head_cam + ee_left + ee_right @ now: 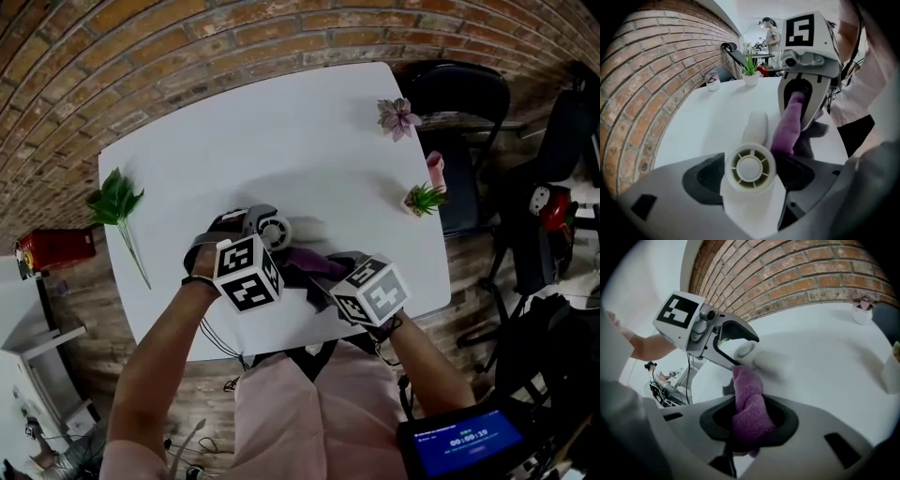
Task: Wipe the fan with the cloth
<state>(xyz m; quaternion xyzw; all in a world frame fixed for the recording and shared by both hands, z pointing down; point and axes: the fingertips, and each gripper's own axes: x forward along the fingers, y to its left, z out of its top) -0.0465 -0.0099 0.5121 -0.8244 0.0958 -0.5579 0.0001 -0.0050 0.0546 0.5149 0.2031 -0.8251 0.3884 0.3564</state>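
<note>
Since the right gripper (747, 423) has its jaws pinched nearly together on a fuzzy purple cloth (749, 394), with a thick fold standing out beyond them, the wiping end is ready and reaches toward the left gripper (749, 190). That one's jaws stand wide, closed round the ribbed round head of a small white plastic hand fan (750, 168), which sits low over the white table (281, 131) near its front edge, handle pointing away. In the left gripper view the cloth's tip meets the right rim of the fan's head. The step in hand looks like the first strokes. It should go best if the left grip holds steady while the cloth is drawn round the rim and across the ribs with light pressure, only the soft fold touching. Farther off lie a green leafy sprig (117, 202), a small potted green plant (424, 199) and a pink potted flower (398, 117), well apart from the work, before a brick wall (656, 70).
</note>
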